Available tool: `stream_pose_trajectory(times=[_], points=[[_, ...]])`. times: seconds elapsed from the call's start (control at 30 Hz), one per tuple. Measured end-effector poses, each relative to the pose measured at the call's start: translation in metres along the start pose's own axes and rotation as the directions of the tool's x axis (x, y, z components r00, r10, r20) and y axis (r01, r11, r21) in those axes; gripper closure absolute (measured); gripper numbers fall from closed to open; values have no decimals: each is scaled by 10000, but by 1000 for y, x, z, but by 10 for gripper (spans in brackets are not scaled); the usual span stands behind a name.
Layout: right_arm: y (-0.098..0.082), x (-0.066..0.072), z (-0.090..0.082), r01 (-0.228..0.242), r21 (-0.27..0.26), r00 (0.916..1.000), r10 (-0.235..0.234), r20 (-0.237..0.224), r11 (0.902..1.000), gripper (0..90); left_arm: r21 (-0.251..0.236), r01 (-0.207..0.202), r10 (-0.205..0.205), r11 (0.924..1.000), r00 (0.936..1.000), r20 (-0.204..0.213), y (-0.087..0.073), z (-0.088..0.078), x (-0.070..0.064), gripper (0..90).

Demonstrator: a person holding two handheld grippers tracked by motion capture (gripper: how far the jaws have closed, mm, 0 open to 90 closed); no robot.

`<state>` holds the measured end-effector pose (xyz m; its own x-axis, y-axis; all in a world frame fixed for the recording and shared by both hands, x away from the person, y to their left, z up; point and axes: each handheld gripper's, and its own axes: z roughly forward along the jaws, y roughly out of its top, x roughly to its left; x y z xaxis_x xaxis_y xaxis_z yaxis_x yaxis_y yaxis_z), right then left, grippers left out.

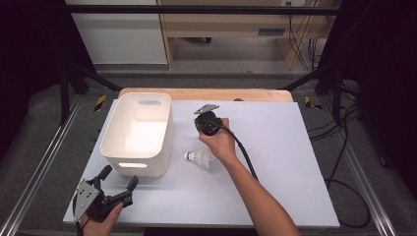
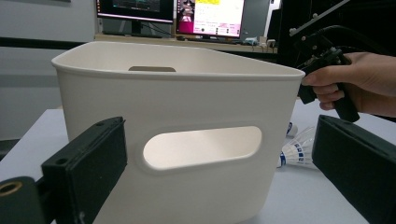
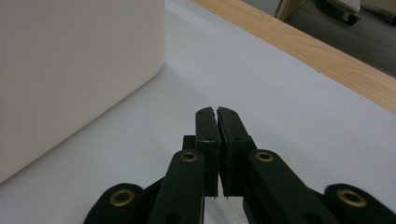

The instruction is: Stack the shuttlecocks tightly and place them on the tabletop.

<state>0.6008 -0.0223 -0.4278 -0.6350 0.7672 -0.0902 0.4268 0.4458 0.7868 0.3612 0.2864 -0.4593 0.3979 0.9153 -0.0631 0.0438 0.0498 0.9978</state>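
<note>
Your right gripper [image 1: 205, 119] is hovering over the white table [image 1: 295, 162] just right of the white bin [image 1: 137, 132], and its jaws are standing pressed together with nothing between them, as the right gripper view is showing. The shuttlecock [image 1: 200, 158] is lying on its side on the table, just below your right hand [image 1: 220, 143] and close to the bin's near right corner, apart from both grippers. Your left gripper [image 1: 118, 189] is resting at the table's near left edge, jaws spread wide and empty, facing the bin's handle slot [image 2: 201, 147].
</note>
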Motion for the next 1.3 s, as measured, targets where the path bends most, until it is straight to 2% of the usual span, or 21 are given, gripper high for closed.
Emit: stream_pose_trajectory(times=[0.37, 0.63, 0.73, 1.3], points=[[-1, 9, 14, 170, 322, 9995, -179, 274, 9993, 900, 29, -40, 40, 10000, 10000, 73, 0, 0, -2, 37], [-2, 8, 20, 315, 563, 9981, -344, 507, 9979, 900, 46, -30, 30, 10000, 10000, 59, 0, 1, -1, 38], [-3, 8, 22, 150, 666, 9984, -186, 534, 9977, 900, 50, -29, 28, 10000, 9999, 100, 0, 1, -2, 38], [-12, 9, 8, 435, 894, 9969, -491, 612, 9950, 900, 99, -132, 130, 9999, 9996, 237, 0, 3, -5, 39]])
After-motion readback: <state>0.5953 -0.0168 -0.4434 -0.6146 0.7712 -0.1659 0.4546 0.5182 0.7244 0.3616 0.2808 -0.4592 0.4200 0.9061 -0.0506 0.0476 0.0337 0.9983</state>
